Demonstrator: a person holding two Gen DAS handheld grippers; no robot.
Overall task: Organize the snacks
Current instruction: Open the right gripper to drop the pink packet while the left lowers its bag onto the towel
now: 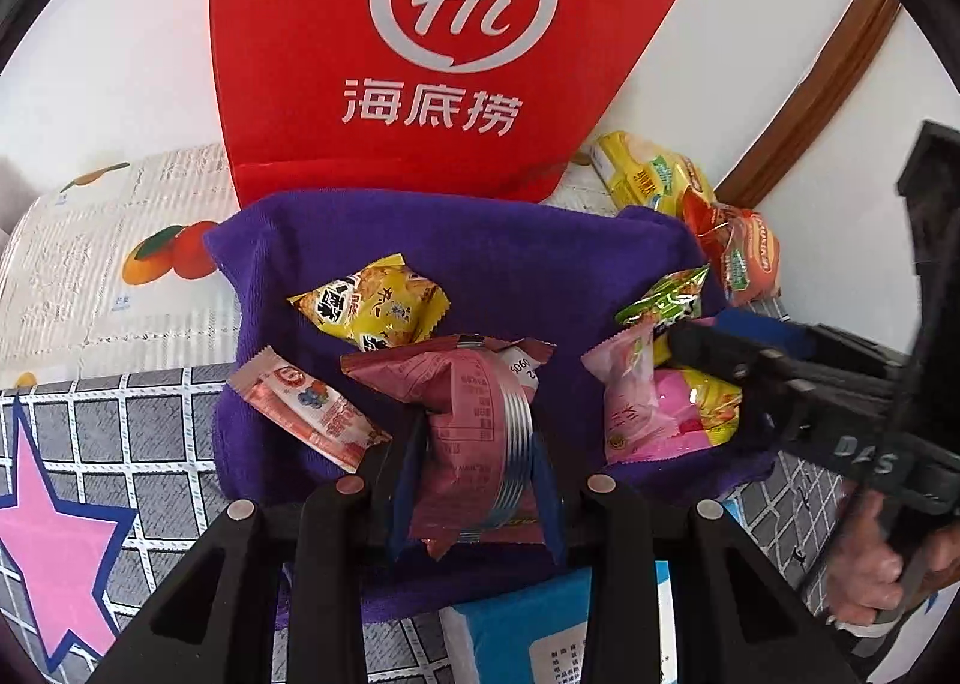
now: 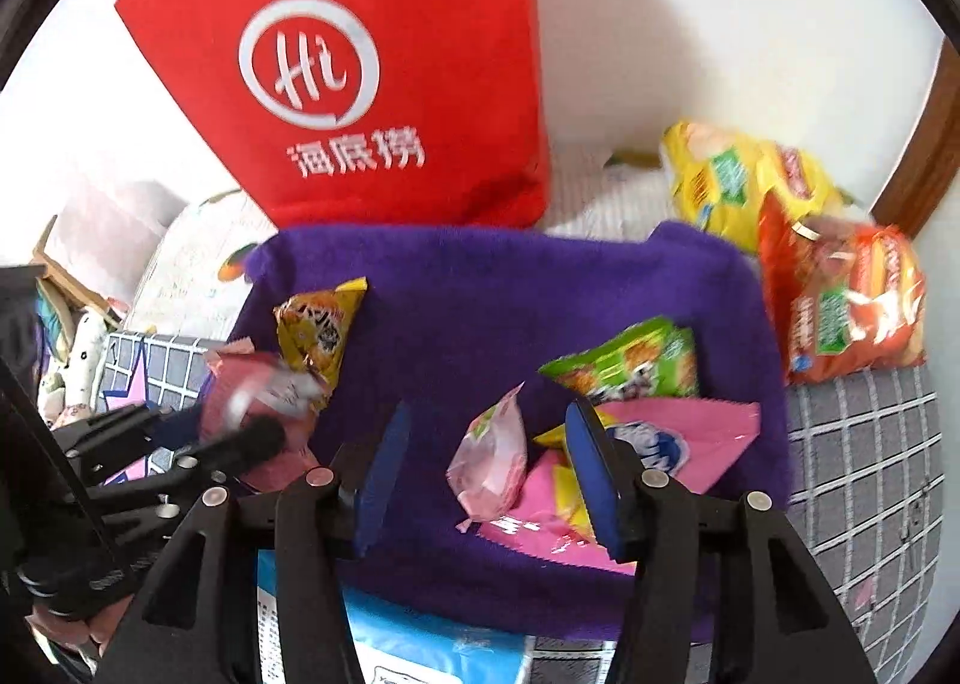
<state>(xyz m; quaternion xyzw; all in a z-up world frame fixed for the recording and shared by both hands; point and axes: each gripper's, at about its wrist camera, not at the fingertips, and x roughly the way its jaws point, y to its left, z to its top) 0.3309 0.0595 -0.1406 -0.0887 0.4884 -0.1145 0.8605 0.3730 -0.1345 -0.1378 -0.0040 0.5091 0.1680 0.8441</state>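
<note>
My left gripper (image 1: 477, 438) is shut on a dark pink snack packet (image 1: 462, 414) and holds it over the purple towel (image 1: 510, 264). It shows blurred at the left of the right wrist view (image 2: 258, 390). My right gripper (image 2: 486, 432) is open above a light pink packet (image 2: 489, 462); a pink bag (image 2: 678, 450) and a green packet (image 2: 630, 360) lie beside it. A yellow packet (image 1: 372, 303) and a strawberry bar (image 1: 306, 408) lie on the towel. The right gripper (image 1: 696, 342) also shows in the left wrist view.
A red bag (image 1: 420, 54) with a white logo stands behind the towel by the wall. Yellow (image 2: 732, 174) and orange (image 2: 846, 300) biscuit packs lie at the far right. A blue-white pack (image 2: 420, 648) lies under the towel's near edge. The checked cloth (image 1: 120, 432) has a pink star.
</note>
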